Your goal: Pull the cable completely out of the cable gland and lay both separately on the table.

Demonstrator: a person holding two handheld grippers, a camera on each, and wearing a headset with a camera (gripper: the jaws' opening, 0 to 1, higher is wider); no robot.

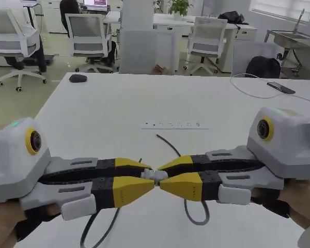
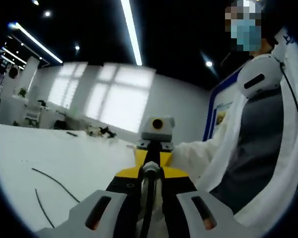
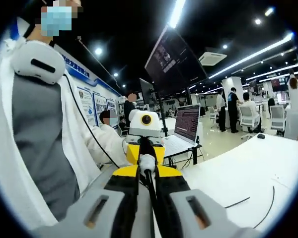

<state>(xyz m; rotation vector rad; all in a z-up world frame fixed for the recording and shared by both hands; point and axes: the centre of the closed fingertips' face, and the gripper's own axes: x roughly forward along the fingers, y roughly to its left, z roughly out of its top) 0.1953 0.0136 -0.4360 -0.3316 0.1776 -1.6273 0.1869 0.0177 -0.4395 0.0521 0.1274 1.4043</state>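
Observation:
A small white cable gland (image 1: pixel 155 175) hangs above the white table (image 1: pixel 108 113) between two yellow-tipped grippers that meet tip to tip. My left gripper (image 1: pixel 149 182) comes in from the left and is shut on the gland's left end. Opposite it, my right gripper (image 1: pixel 163 179) is shut on the right end. The black cable (image 1: pixel 169 145) lies on the table behind them and loops below (image 1: pixel 196 218). In the left gripper view the gland (image 2: pixel 150 169) sits at the jaw tips, the cable (image 2: pixel 146 208) running back between them. The right gripper view shows the gland (image 3: pixel 146 162) and cable (image 3: pixel 150 191) likewise.
A white strip (image 1: pixel 173 124) lies flat mid-table. A black mouse (image 1: pixel 77 78) is at the far left edge, a phone (image 1: pixel 280 88) and a thin white wire (image 1: pixel 250 89) at the far right. Office chairs (image 1: pixel 90 36) stand beyond. A laptop (image 3: pixel 187 124) stands on another desk.

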